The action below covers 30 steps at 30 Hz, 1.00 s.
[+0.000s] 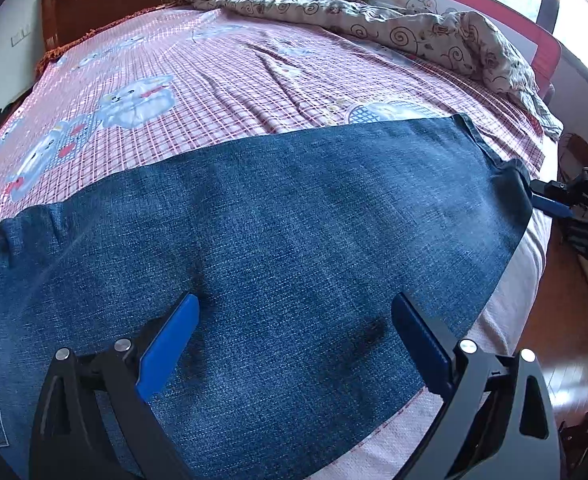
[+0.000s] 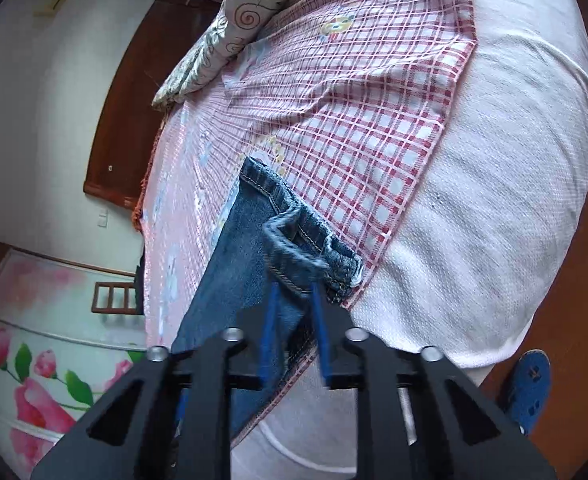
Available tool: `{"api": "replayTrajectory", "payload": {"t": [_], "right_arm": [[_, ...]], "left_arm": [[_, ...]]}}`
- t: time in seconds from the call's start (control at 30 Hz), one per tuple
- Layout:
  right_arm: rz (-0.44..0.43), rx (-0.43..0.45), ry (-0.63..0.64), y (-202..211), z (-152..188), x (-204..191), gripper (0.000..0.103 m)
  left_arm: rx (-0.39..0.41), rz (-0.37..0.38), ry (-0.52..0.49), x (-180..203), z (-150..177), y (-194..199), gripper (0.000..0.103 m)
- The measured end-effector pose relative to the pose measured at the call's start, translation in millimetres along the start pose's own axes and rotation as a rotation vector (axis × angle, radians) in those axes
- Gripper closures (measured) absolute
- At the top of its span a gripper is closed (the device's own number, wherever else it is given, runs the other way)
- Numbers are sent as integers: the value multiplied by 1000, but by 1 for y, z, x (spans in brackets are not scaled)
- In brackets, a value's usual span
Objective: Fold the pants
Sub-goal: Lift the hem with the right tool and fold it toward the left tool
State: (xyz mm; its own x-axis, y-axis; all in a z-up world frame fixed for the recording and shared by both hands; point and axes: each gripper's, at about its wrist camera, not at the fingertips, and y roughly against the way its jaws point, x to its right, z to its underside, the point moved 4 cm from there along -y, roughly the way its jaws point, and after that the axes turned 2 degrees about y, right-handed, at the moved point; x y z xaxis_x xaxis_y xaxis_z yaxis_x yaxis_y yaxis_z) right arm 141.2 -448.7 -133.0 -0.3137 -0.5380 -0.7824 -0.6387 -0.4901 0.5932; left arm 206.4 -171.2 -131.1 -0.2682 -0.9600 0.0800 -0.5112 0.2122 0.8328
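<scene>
Blue denim pants (image 1: 278, 216) lie spread flat across the near side of the bed, legs running to the right. My left gripper (image 1: 294, 308) is open, its blue fingers hovering just above the middle of the denim. My right gripper (image 2: 294, 292) is nearly closed around the hem end of a pant leg (image 2: 294, 236), which is lifted and bunched at the bed's edge. In the left wrist view the right gripper (image 1: 534, 194) shows at the far right, at the leg hem.
A pink checked sheet (image 1: 198, 92) with cartoon prints covers the bed. A crumpled patterned quilt (image 1: 414, 32) lies along the far side. A wooden headboard (image 1: 106, 0) stands at the back left. A blue slipper (image 2: 530, 384) sits on the wooden floor.
</scene>
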Motion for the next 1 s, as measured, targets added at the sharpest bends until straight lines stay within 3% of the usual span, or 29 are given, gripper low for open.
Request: {"api": "replayTrajectory", "payload": {"t": [0.17,0.23,0.3,0.37,0.43,0.5,0.57,0.8,0.93,0.97,1.0], "right_arm": [[-121,91,88,26,-10,-36,100],[-77,87,65,22,-15,-25,100],[33,34,5,10,-12,6,100],[12,56,7,17,-6,17,98],[19,97,37,27,-4,19,86],[-1,146,65,33,-6,15,61],[-25,151,106,30,-12,10,61],[79,32,341,-10,-18,-3,61],[132,14,476,-15,-10,-13,62],[168,-5,532,-17,-6,-19,73],[204,-33,588,-21,-2,-24,77]], "left_arm": [[19,-7,-21,4,4,-1,2],[31,-32,-35,6,5,-3,2],[42,-44,-39,7,6,-3,2],[44,-32,-32,6,5,-2,2],[46,-31,-41,6,6,-2,2],[52,-33,-39,6,6,-1,2],[52,-32,-38,5,6,-2,2],[58,-25,-39,5,6,-3,2],[61,-23,-37,5,6,-3,2],[62,-23,-37,5,6,-3,2],[64,-24,-37,5,6,-3,2]]}}
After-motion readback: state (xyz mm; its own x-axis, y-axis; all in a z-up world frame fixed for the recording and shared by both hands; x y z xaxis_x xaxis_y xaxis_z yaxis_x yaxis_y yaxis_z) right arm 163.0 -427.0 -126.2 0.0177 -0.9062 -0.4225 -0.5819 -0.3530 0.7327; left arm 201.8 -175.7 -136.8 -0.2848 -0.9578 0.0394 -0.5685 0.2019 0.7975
